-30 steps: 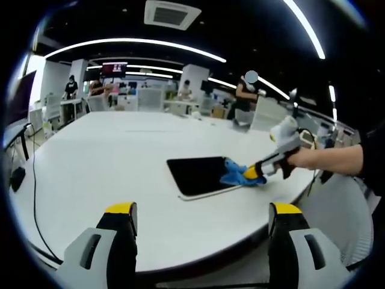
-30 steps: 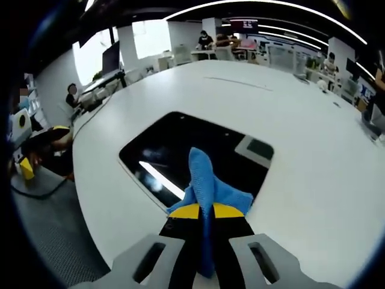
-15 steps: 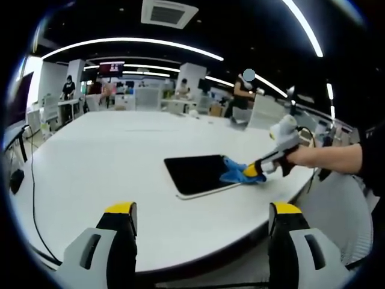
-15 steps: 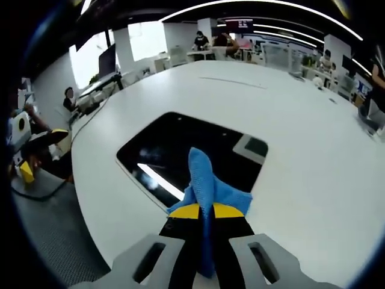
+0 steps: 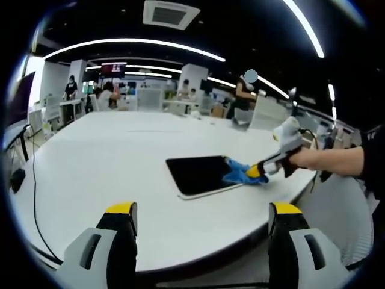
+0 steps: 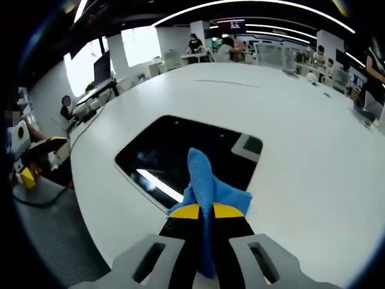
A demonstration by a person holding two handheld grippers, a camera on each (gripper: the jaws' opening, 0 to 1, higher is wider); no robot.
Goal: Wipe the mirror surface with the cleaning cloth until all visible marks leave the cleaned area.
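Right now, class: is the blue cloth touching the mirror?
Touching. In the left gripper view the blue cloth lies on the mirror edge.

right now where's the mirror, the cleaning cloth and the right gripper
mirror (image 6: 174,153), right gripper view, on its dark glass left of centre
cleaning cloth (image 6: 201,174), right gripper view, on the raised blue fold
right gripper (image 6: 203,212), right gripper view, between its yellow tips

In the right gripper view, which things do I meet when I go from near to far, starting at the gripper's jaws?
right gripper → cleaning cloth → mirror → bare white table → people at far desks
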